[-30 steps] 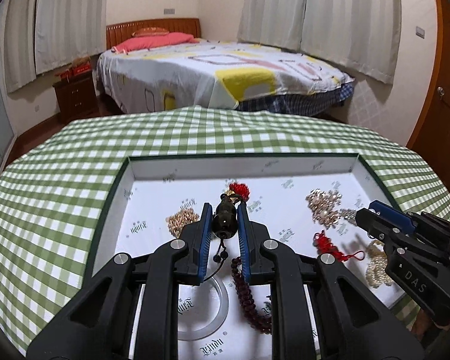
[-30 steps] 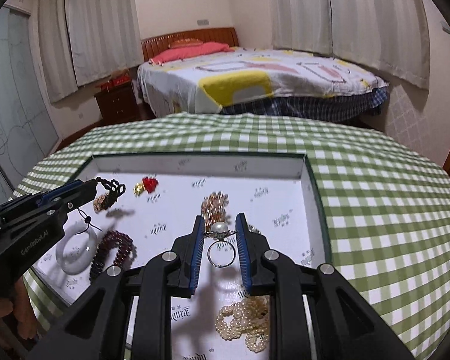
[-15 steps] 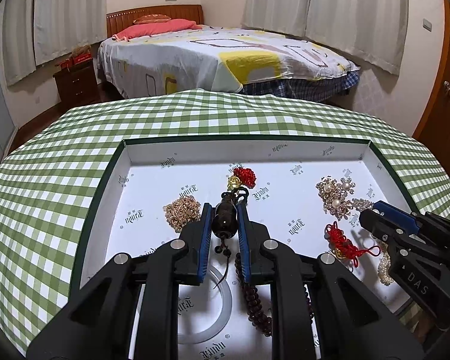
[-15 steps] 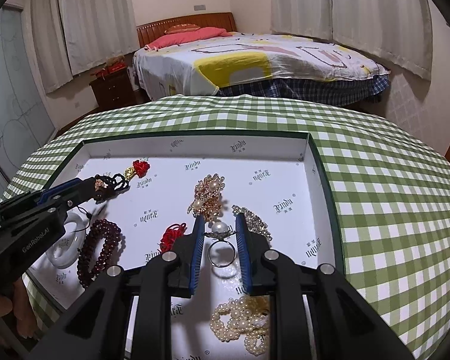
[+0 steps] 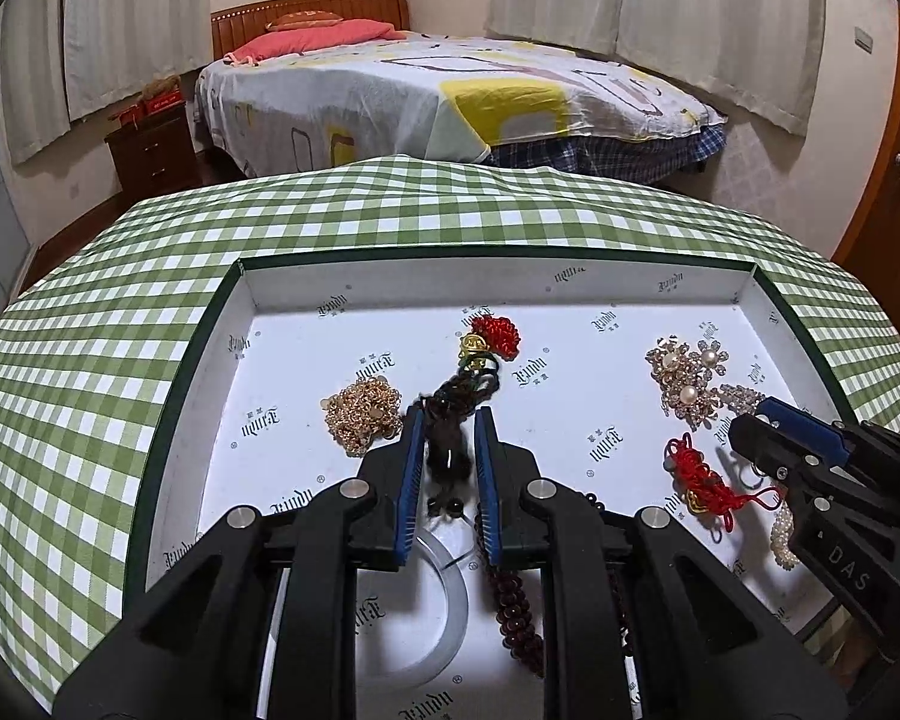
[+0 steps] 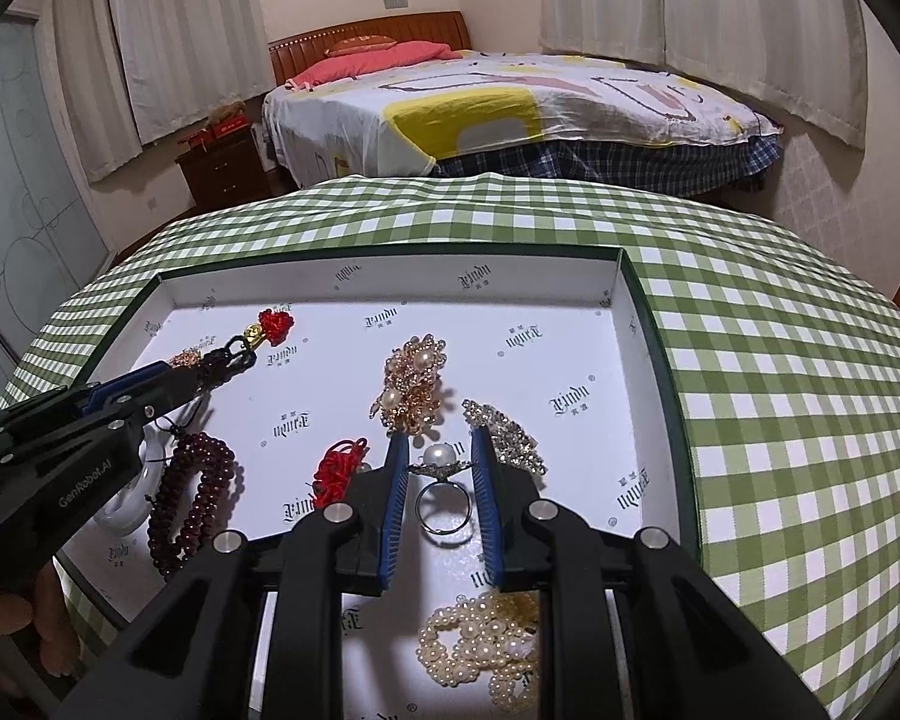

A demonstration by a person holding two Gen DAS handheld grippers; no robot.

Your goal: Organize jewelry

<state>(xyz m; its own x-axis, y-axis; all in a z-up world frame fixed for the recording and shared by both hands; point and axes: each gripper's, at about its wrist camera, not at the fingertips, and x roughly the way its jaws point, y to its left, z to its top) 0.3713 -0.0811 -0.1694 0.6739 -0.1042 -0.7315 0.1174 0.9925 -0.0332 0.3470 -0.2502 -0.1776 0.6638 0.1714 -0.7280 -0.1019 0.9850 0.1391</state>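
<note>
1. Desk with green check cloth, bed beyond it; big white tray sits on it, dark green rim, low walls on all sides. Both tools are over the near part of the tray.
2. Left tool: nearly closed, clamped on a dark bead pendant. Its cord runs straight ahead of the tips to a gold charm and red knot, so the long axis lies along the tool's line. A clear bangle and dark red bead bracelet lie under the tool.
3. Right tool: nearly closed, pinching a pearl ring by its top, band hanging toward the camera between the jaws.
4. Relative to the right tool: gold-pearl brooch just ahead, sparkly clip at the right tip, red tassel at the left, pearl strand underneath.
5. Gold chain heap just left of the left tool's tips.
6. Open room, my read: bare tray floor ahead-right of the right tool toward the far right corner, and ahead-left of the left tool. Centre is crowded; the dangling cord could snag.
</note>
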